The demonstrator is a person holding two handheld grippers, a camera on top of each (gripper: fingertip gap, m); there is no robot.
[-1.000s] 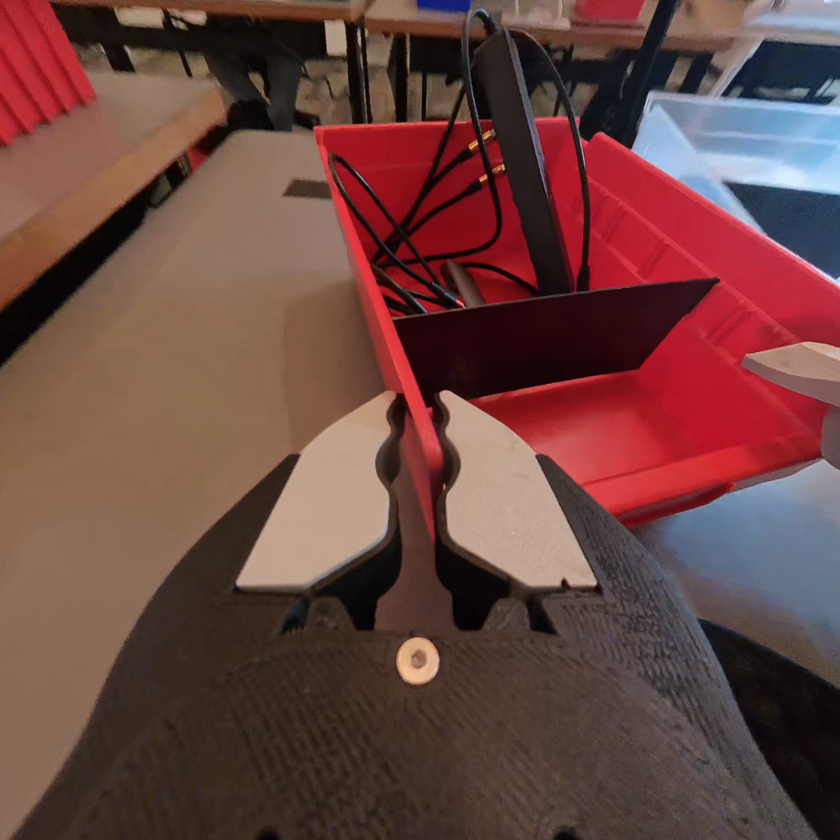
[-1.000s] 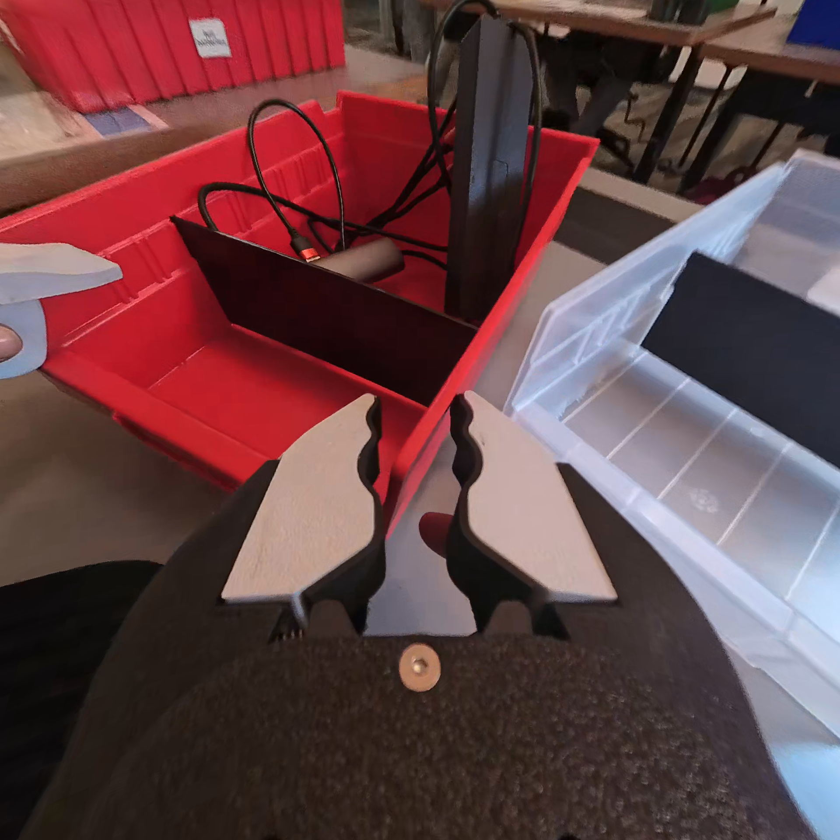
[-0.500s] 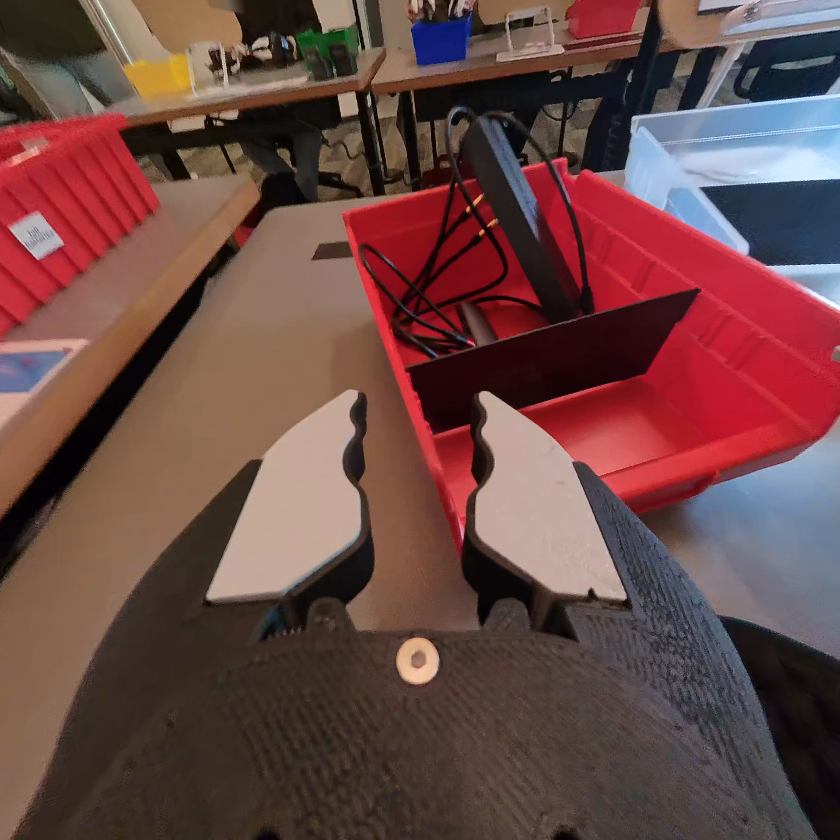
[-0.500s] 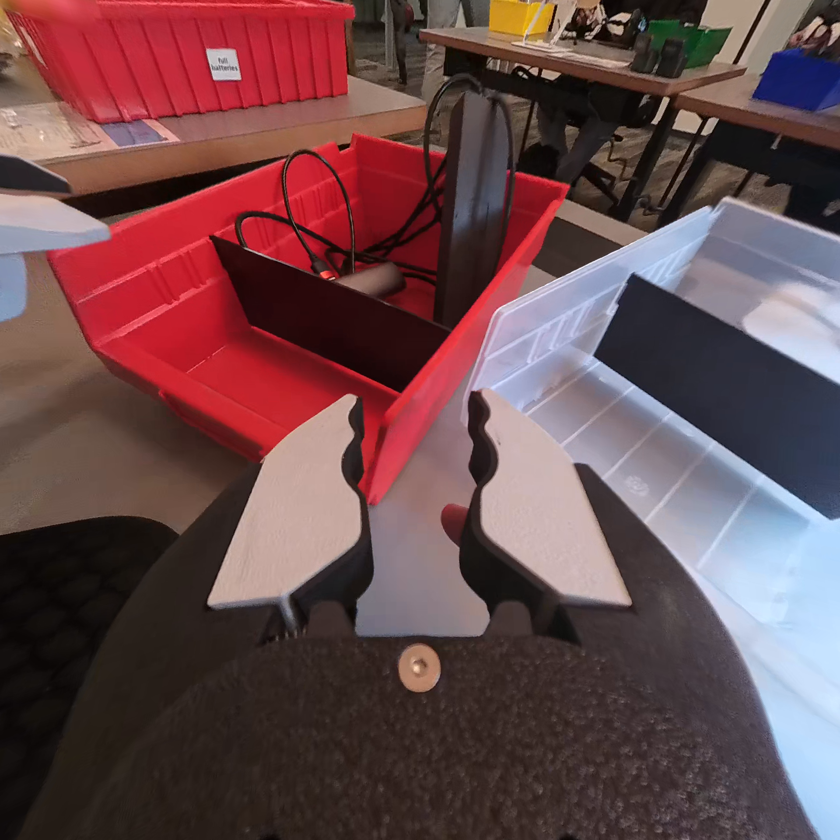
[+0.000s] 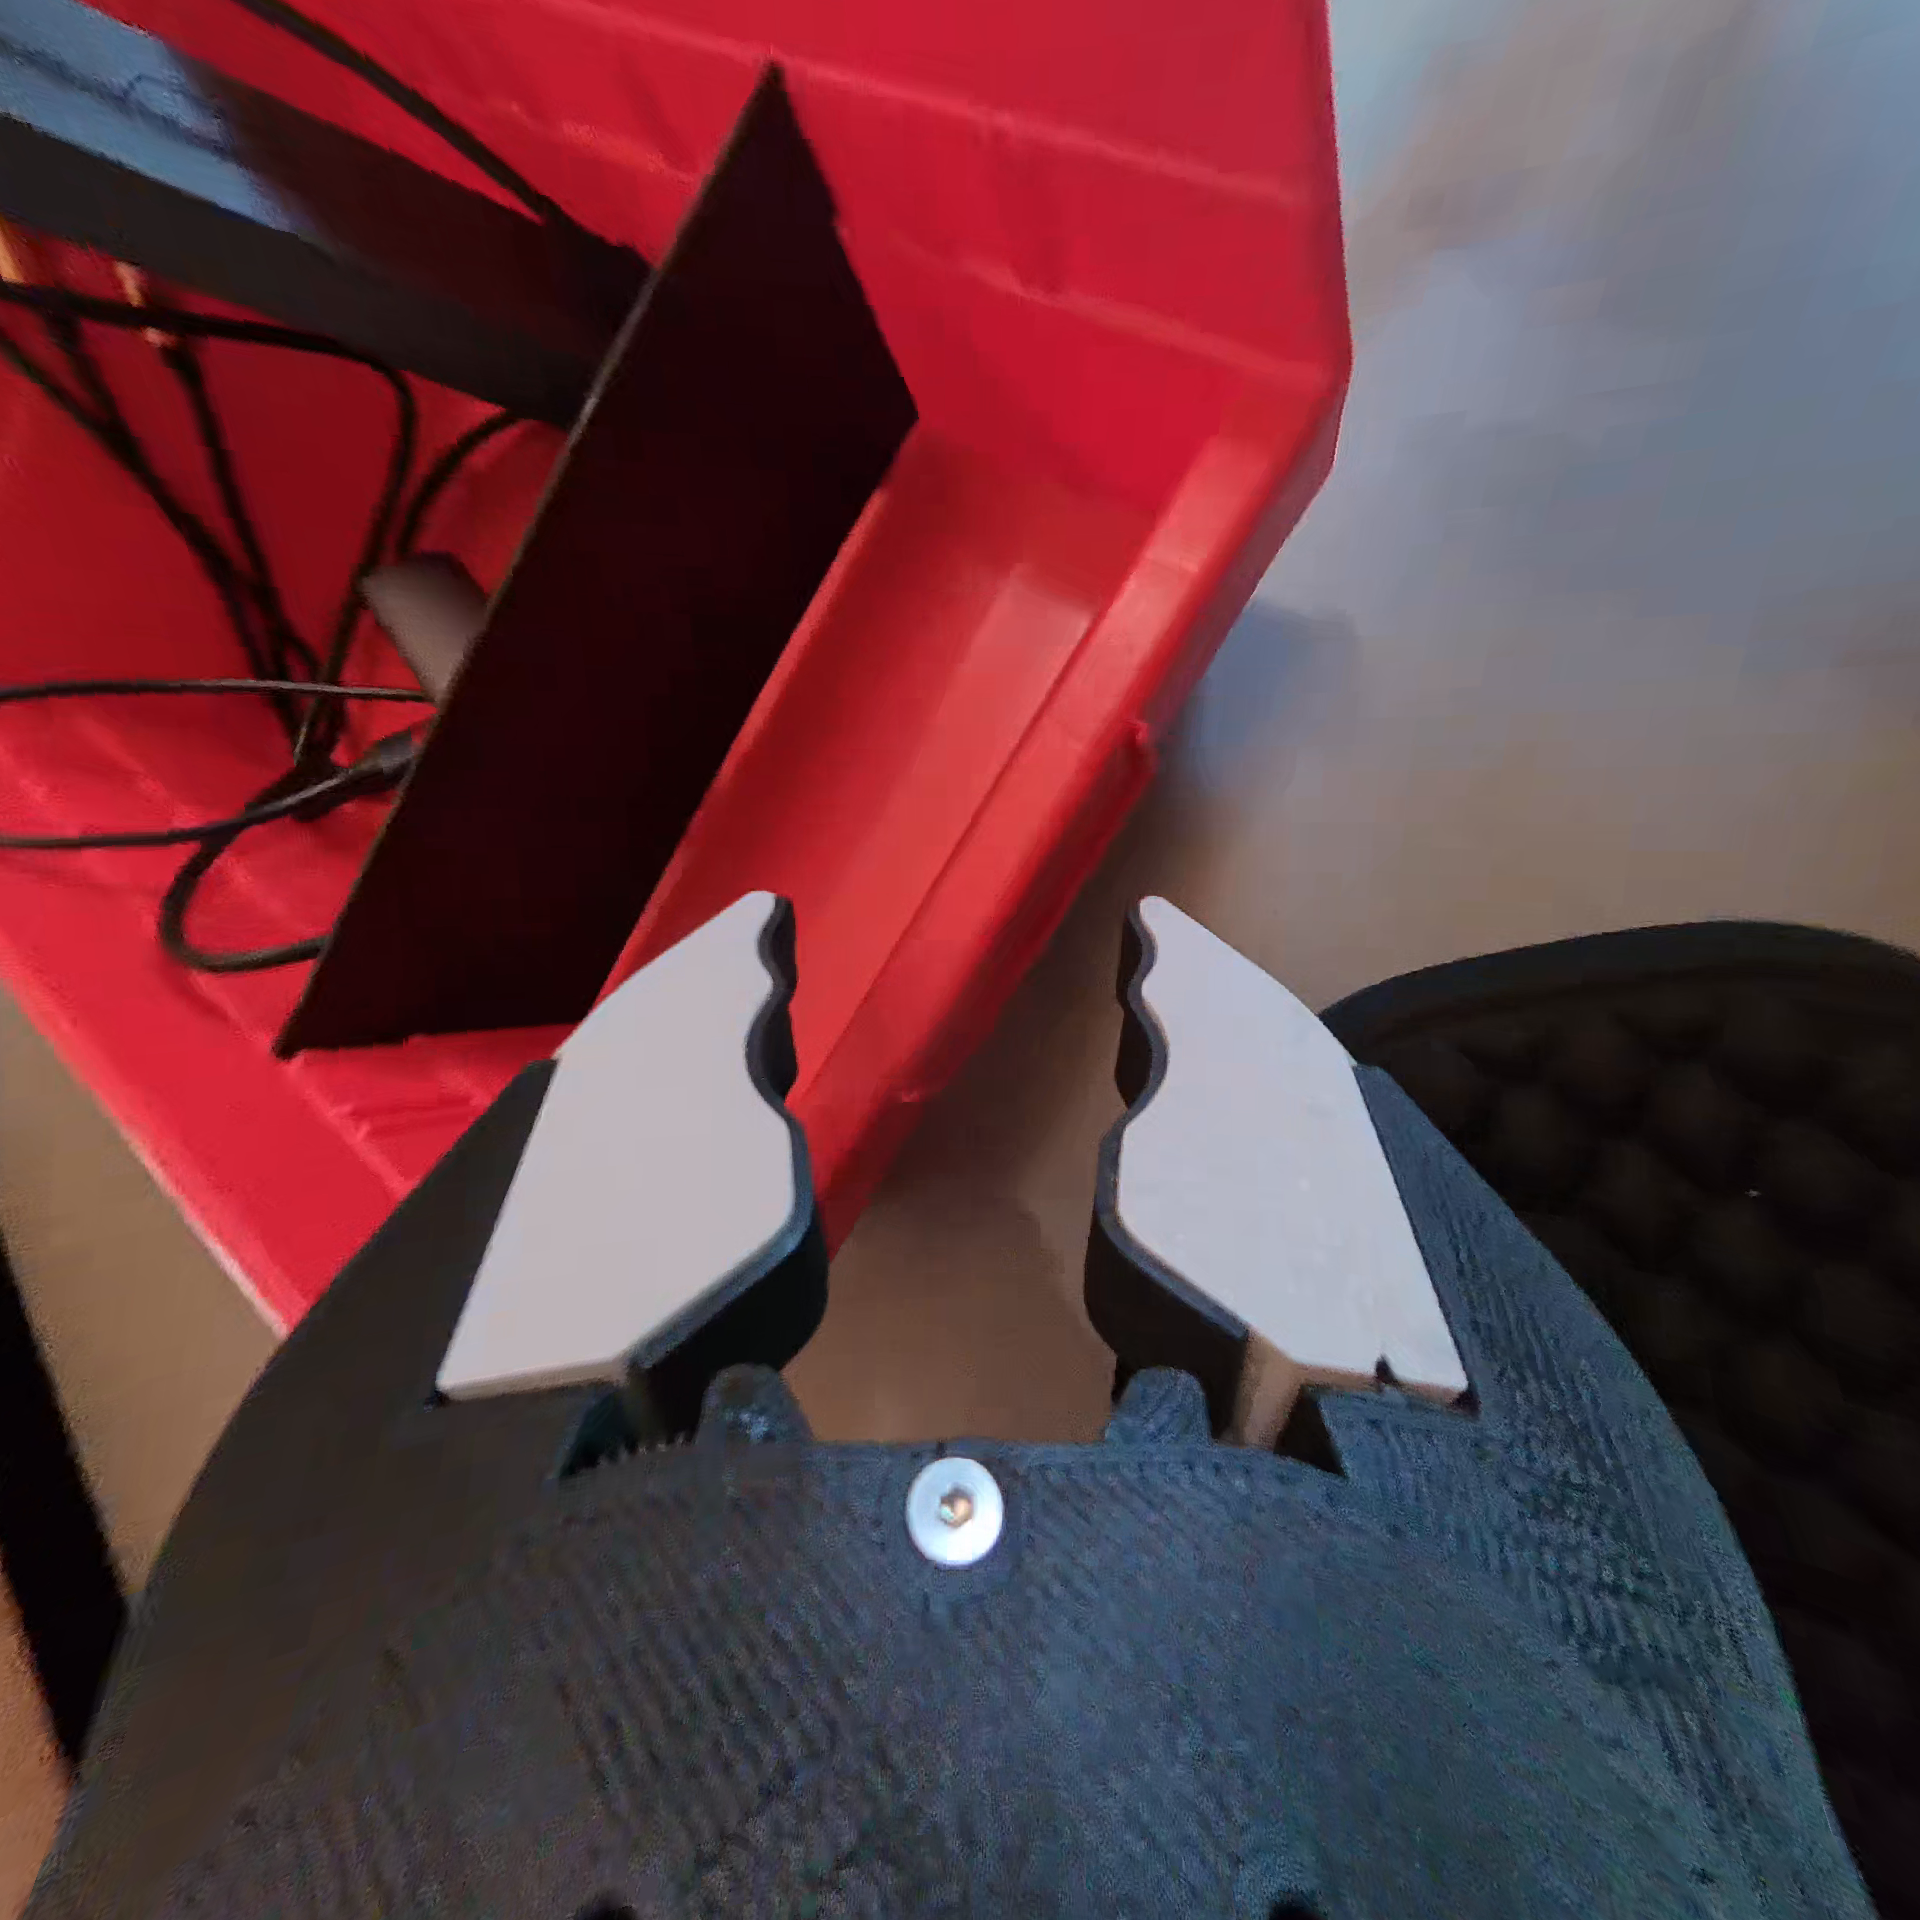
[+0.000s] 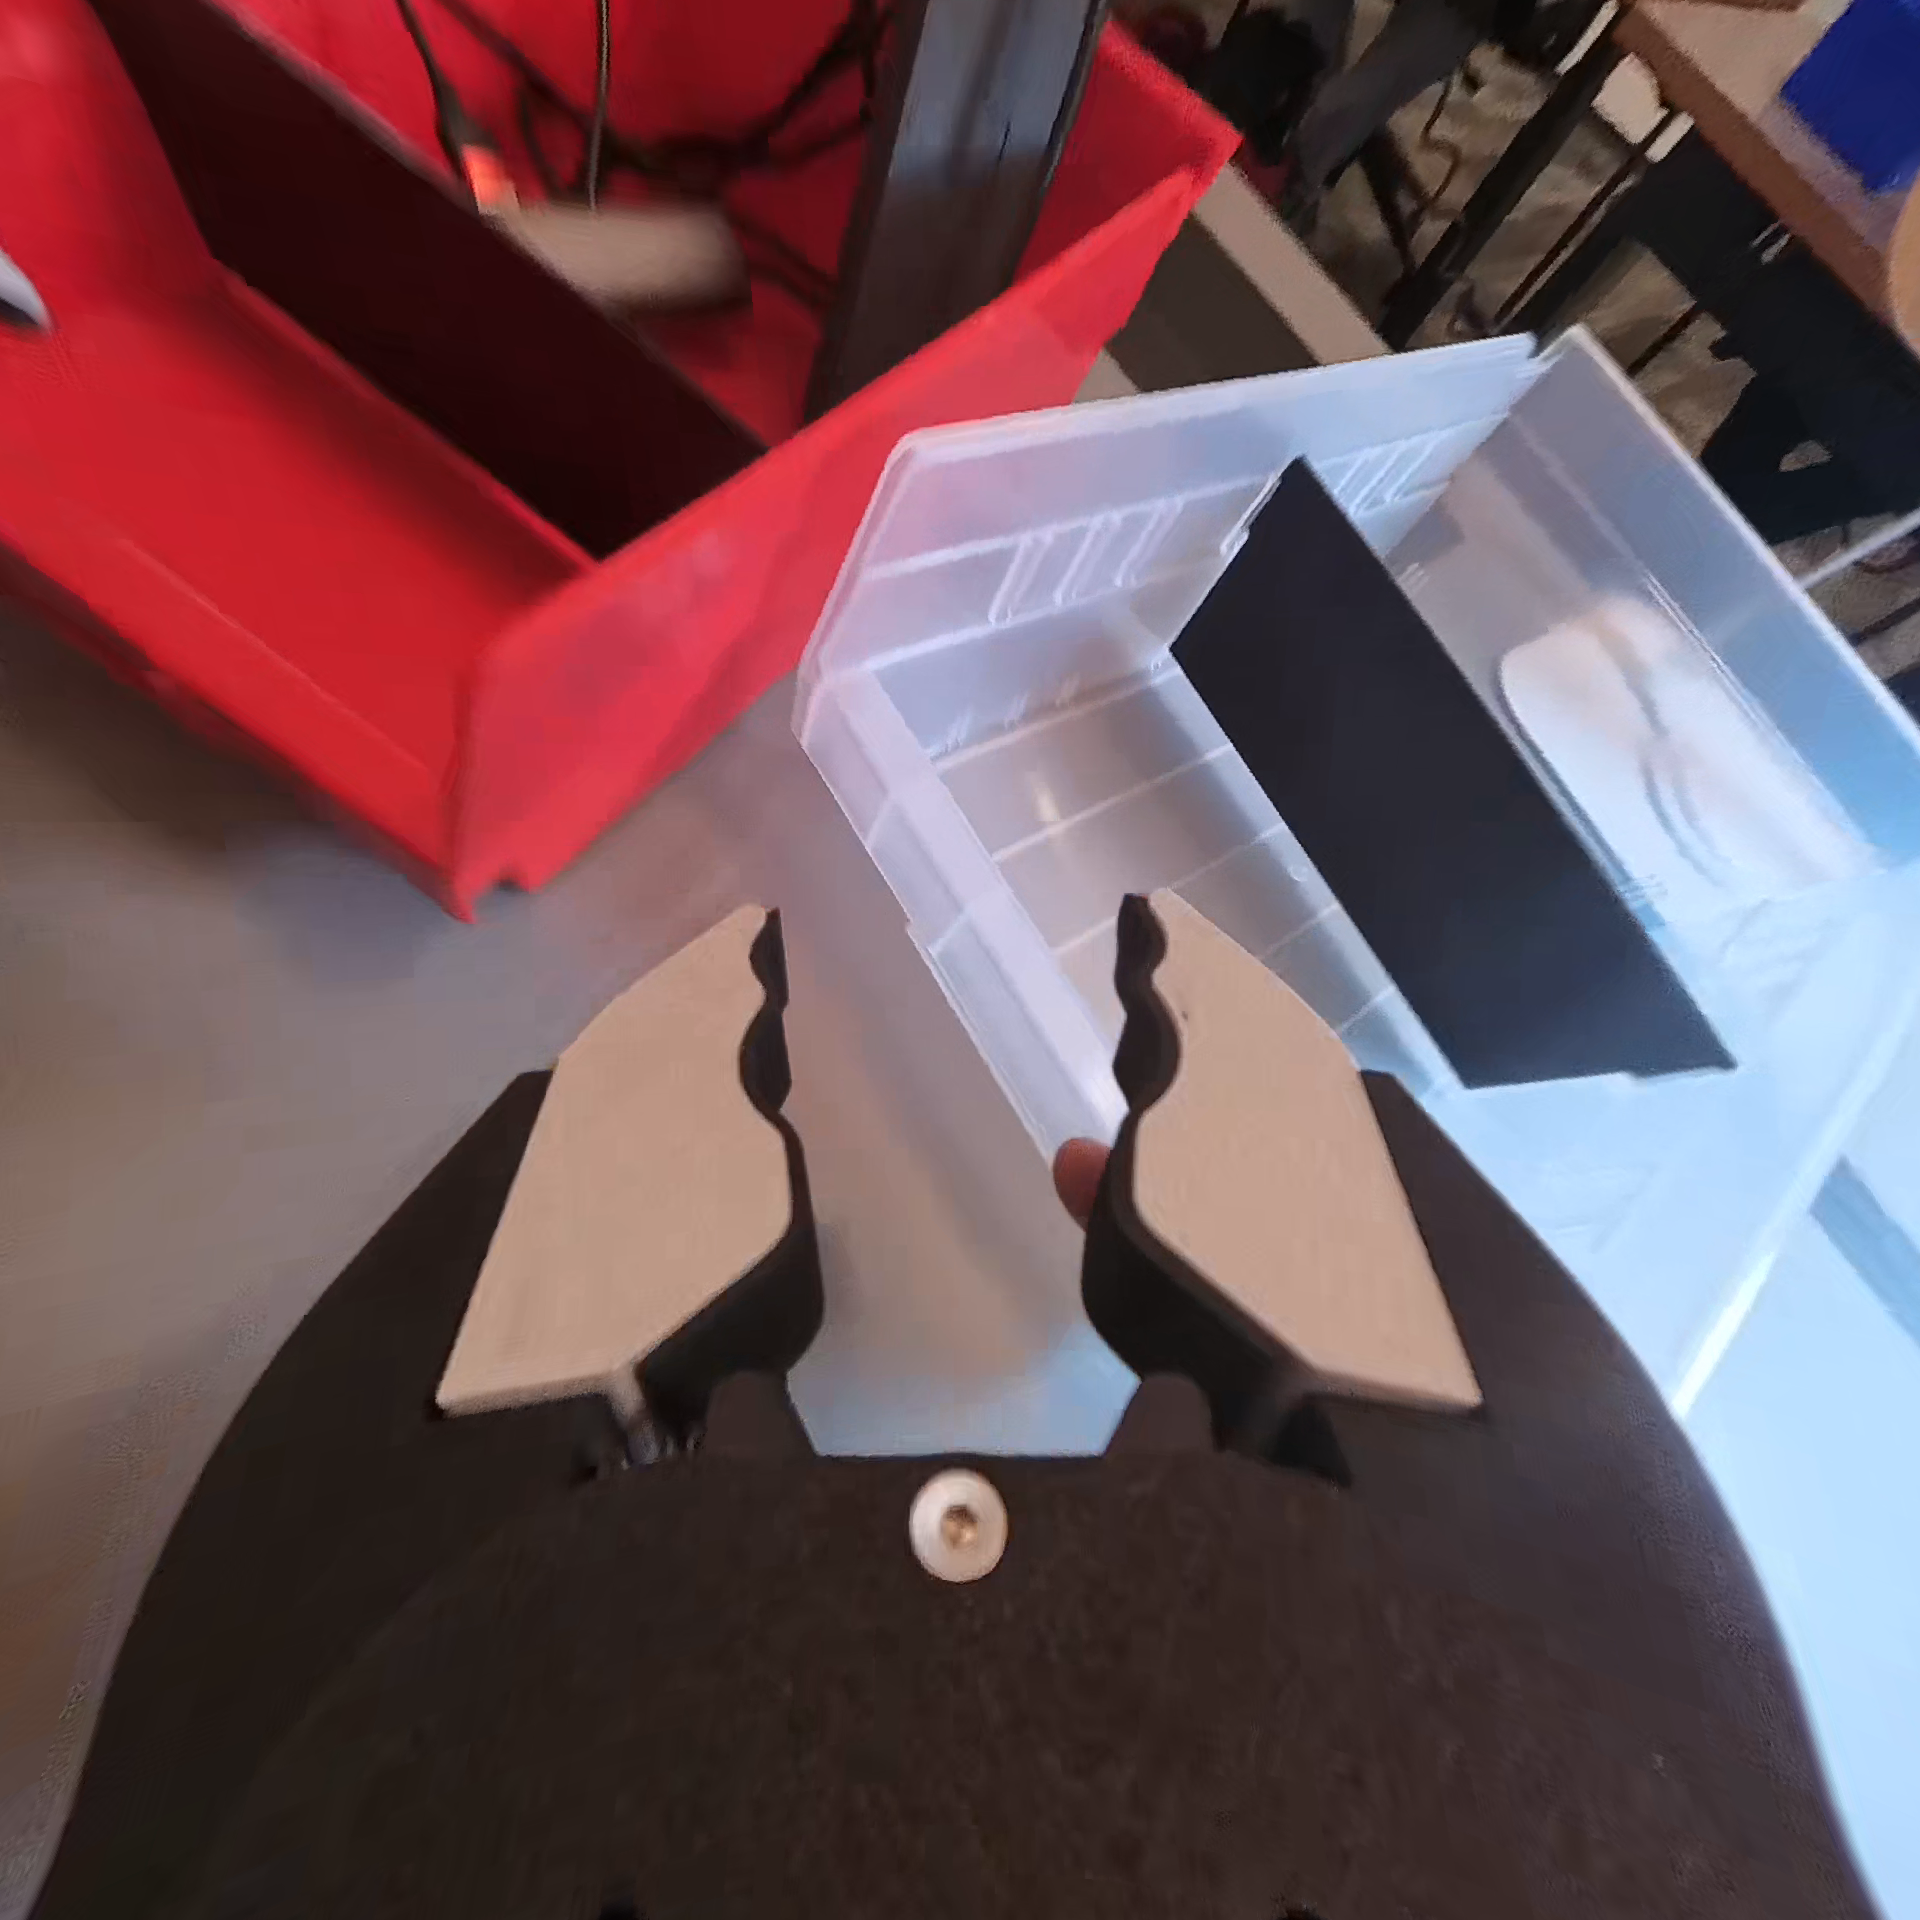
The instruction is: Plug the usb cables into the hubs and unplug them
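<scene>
1. Both tools are empty-handed right now. The left gripper (image 5: pixel 956 914) has its jaws spread wide over the near corner of the red bin (image 5: pixel 1091 644), nothing between them. The right gripper (image 6: pixel 951 914) is gaping too, hovering by the near corner of the clear bin (image 6: pixel 935 810).

2. The stuff that matters is in the red bin's back section, upper left of the left wrist view, behind the black divider (image 5: pixel 644 623): a tangle of thin black usb cables (image 5: pixel 260 769) and a small grey hub (image 5: pixel 426 613) poking out beside the divider. A long black bar (image 5: pixel 312 281) leans across that section too, can't tell what it is.

3. Handling guess: the cables look light and floppy, so grabbing mid-cord would just drag the whole knot. I'd pinch the stiff plug end instead. The hub looks small, smooth and light, likely to skate around unless the other gripper pins it by its long sides.

4. The red bin's front section looks empty.

5. The clear bin, right side of the right wrist view, has its own black divider (image 6: pixel 1434 790). Something pale sits behind it, too blurred to call. Its front part looks empty.
</scene>
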